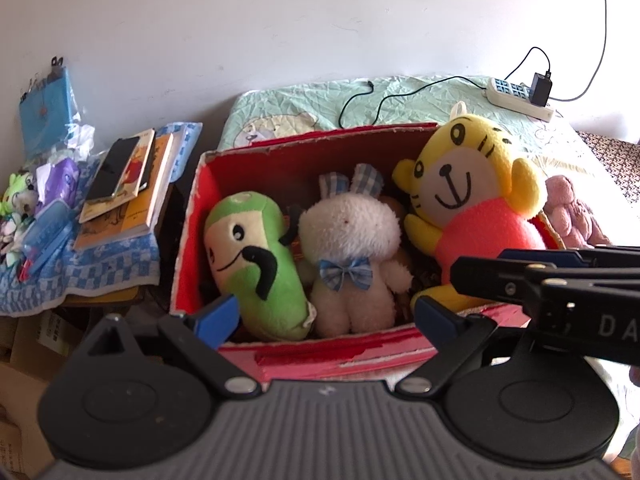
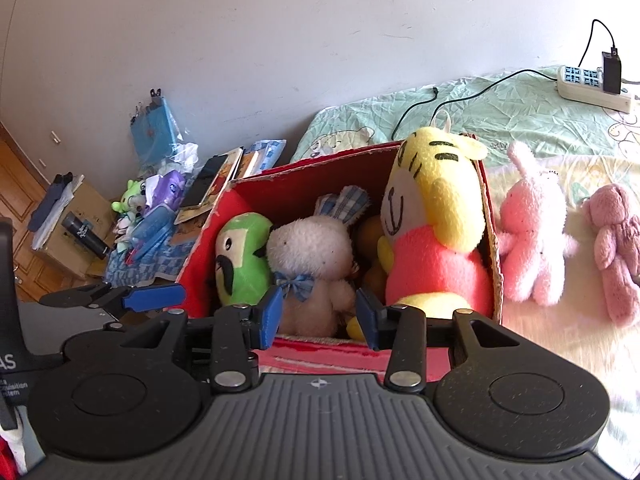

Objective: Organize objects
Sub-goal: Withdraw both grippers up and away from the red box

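Two plush toys, a pink rabbit point(image 2: 534, 236) and a mauve bear point(image 2: 618, 256), are seen on the bed, right of the red box point(image 2: 496, 276). The right tool point(image 2: 318, 314) is nearer, held open and empty; the left tool point(image 1: 324, 316) is spread wide

Both wrist views close above red box point(image 1: 304, 152)

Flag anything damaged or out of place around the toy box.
Two plush toys, a pink bunny and a mauve bear, lie on the bed outside the red box. The box's cardboard rim looks ragged and torn. The yellow tiger sticks out above it.
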Tool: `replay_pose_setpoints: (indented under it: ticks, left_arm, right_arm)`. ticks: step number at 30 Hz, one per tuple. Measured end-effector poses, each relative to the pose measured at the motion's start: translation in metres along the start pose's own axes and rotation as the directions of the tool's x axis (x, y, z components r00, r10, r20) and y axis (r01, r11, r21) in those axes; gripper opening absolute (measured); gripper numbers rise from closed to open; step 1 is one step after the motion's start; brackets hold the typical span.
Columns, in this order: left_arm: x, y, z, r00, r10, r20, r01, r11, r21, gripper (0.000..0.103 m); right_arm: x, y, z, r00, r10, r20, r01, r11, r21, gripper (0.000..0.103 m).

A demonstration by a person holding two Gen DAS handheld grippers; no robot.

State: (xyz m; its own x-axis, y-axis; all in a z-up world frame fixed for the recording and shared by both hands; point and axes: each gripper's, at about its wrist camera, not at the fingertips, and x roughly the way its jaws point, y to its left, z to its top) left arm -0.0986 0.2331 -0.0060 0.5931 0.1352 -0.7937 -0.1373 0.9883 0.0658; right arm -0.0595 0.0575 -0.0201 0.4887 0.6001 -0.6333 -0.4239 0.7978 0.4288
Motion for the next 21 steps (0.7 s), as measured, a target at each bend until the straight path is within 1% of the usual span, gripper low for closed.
replay_pose_setpoints:
  ticks: [4, 10, 13, 14, 17, 21]
  left_arm:
    - [-0.003, 0.000, -0.004, 1.000, 0.015, -0.017, -0.015, 1.000, -0.018, 0.095]
    - [-0.007, -0.008, -0.015, 0.998, 0.040, -0.054, -0.042, 0.998, -0.039, 0.095]
    - [-0.007, -0.016, -0.022, 0.995, 0.056, -0.077, -0.060, 0.997, -0.053, 0.097]
    - [-0.006, -0.019, -0.024, 0.995, 0.055, -0.086, -0.061, 0.996, -0.061, 0.101]
    - [-0.005, -0.032, -0.031, 0.993, 0.063, -0.104, -0.070, 0.995, -0.069, 0.101]
    - [-0.002, -0.052, -0.037, 0.990, 0.054, -0.131, -0.065, 0.995, -0.081, 0.101]
  right_arm:
    - [-0.004, -0.002, -0.003, 1.000, 0.003, -0.011, -0.003, 1.000, -0.001, 0.044]
    - [-0.012, -0.008, -0.010, 0.998, 0.035, -0.048, -0.036, 0.999, -0.007, 0.044]
    - [-0.013, -0.012, -0.013, 0.996, 0.040, -0.076, -0.042, 0.999, -0.024, 0.044]
    - [-0.014, -0.013, -0.015, 0.996, 0.038, -0.084, -0.040, 0.999, -0.030, 0.044]
    - [-0.018, -0.022, -0.019, 0.994, 0.037, -0.107, -0.041, 0.999, -0.036, 0.044]
    - [-0.024, -0.038, -0.024, 0.990, 0.027, -0.136, -0.034, 0.998, -0.047, 0.044]
